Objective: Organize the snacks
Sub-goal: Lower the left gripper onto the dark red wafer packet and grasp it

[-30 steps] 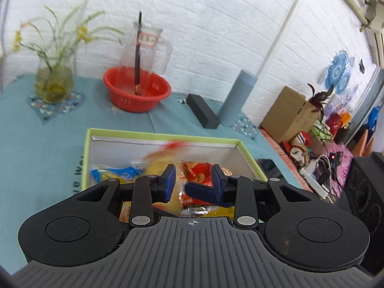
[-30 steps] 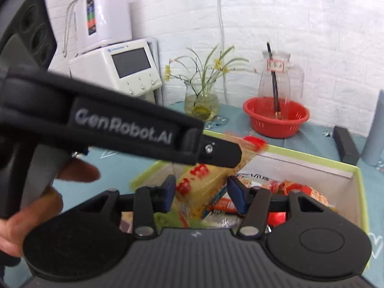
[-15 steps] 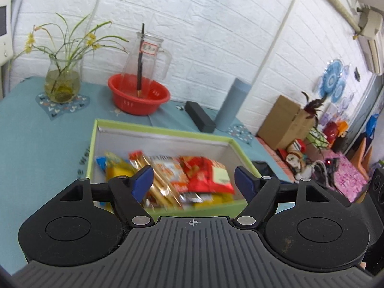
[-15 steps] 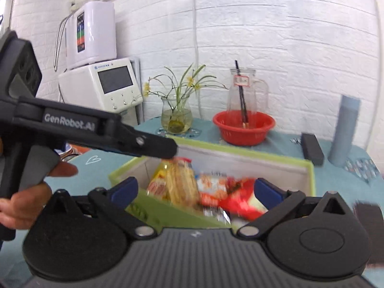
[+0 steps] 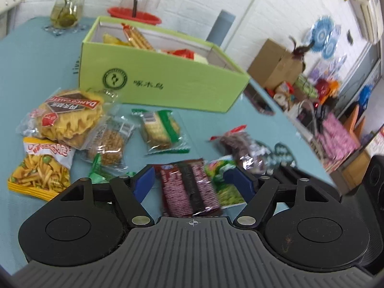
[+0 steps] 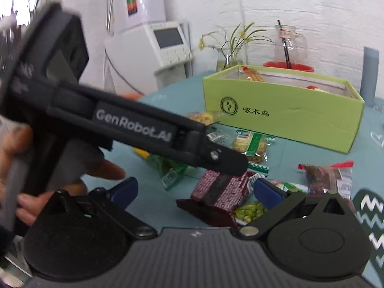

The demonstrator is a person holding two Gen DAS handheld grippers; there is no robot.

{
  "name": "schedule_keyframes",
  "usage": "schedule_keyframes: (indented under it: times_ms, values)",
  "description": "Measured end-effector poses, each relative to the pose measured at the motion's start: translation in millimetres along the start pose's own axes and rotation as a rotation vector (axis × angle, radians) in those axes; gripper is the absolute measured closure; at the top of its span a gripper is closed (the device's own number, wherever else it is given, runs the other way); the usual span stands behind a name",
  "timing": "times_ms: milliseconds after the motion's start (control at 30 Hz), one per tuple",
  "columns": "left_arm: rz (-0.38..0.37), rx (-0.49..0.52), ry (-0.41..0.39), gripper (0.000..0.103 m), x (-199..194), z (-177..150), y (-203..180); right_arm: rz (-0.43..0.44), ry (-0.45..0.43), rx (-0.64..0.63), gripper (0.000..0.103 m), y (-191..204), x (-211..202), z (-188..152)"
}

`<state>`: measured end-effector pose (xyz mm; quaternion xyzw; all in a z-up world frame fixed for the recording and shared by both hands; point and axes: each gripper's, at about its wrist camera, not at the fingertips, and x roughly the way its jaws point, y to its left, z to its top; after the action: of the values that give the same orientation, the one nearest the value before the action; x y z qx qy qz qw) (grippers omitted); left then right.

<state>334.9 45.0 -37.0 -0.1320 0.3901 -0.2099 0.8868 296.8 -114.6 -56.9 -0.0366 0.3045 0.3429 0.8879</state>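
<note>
Left gripper (image 5: 190, 183) fingers closing, purple wafer pack (image 5: 189, 187) between, untouched. Right gripper (image 6: 195, 192) fingers spread, empty. Pack on desk (image 5: 36, 48), box (image 5: 168, 81) at 12 o'clock. Suggest centring fingers across pack width before pinching.

Bare teal worktop (image 5: 36, 55) strip left of green box (image 5: 168, 81), snack packets (image 5: 158, 129) crowding worktop in front of box, box wall blocking the far side, box top open, left gripper (image 6: 230, 163) crossing right gripper's (image 6: 194, 192) view, above maroon packet (image 6: 220, 187)
</note>
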Motion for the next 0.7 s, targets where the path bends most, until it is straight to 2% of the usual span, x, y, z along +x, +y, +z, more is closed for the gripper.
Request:
schedule_keyframes:
  times_ms: [133, 167, 267, 467, 600, 667, 700]
  values:
    - [-0.048, 0.017, 0.096, 0.060, 15.4, 0.6, 8.9, 0.022, 0.076, 0.020, 0.001, -2.7, 23.4, 2.3]
    - [-0.033, 0.019, 0.123, 0.072, 19.2, -2.8, 9.6, 0.012, 0.081, 0.011, 0.001, 0.5, 24.6, 2.7]
    - [-0.024, 0.038, 0.107, 0.075, 11.2, -13.9, 8.0, 0.012, 0.099, 0.003, 0.001, 9.1, 21.8, -0.7]
    - [0.019, 0.061, 0.078, 0.075, -19.4, -54.0, -11.5, 0.047, 0.116, -0.024, 0.001, 32.1, -3.2, -23.0]
    - [0.036, 0.044, 0.060, 0.069, -36.3, -75.7, -22.3, 0.039, 0.122, -0.005, 0.001, 45.5, -18.7, -38.8]
    - [0.046, 0.028, 0.042, 0.047, -44.6, -76.4, -23.3, -0.009, 0.099, 0.027, 0.001, 50.6, -27.3, -42.7]
    - [0.048, 0.024, 0.023, 0.042, -49.5, -75.7, -22.8, -0.034, 0.077, 0.044, 0.001, 51.5, -32.7, -44.3]
